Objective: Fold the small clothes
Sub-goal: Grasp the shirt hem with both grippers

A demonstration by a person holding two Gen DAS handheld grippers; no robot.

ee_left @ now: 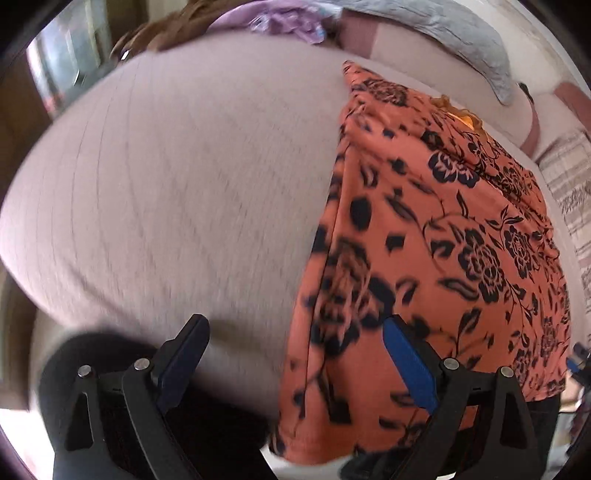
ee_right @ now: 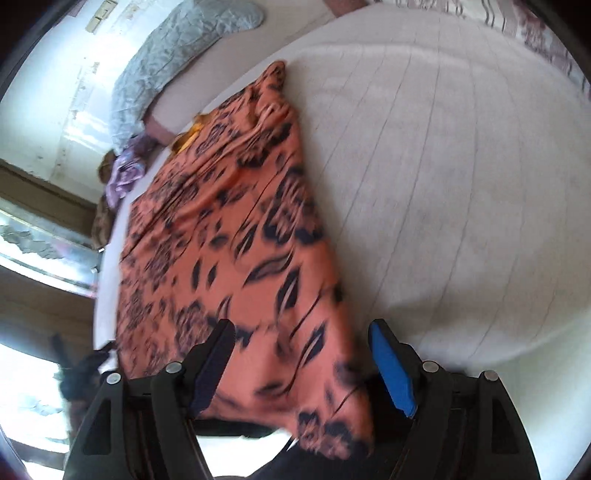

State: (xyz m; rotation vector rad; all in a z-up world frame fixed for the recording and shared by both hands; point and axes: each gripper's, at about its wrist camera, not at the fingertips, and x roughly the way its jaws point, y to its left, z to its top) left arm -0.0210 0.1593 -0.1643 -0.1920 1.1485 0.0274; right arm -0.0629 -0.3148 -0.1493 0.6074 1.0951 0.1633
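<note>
An orange garment with a black flower print (ee_left: 436,229) lies flat on a pale bed sheet (ee_left: 166,177), folded lengthwise into a long strip. My left gripper (ee_left: 295,332) is open above the garment's near left edge, holding nothing. In the right wrist view the same garment (ee_right: 229,236) runs away from me across the sheet (ee_right: 443,184). My right gripper (ee_right: 301,332) is open over the garment's near end, holding nothing. Both views are blurred by motion.
A grey quilted pillow (ee_left: 461,40) (ee_right: 166,62) lies at the head of the bed. Purple and brown clothes (ee_left: 280,18) (ee_right: 122,173) are piled at the far edge. A striped blanket (ee_left: 569,192) lies at the right. A window and wall show in the right wrist view's left side.
</note>
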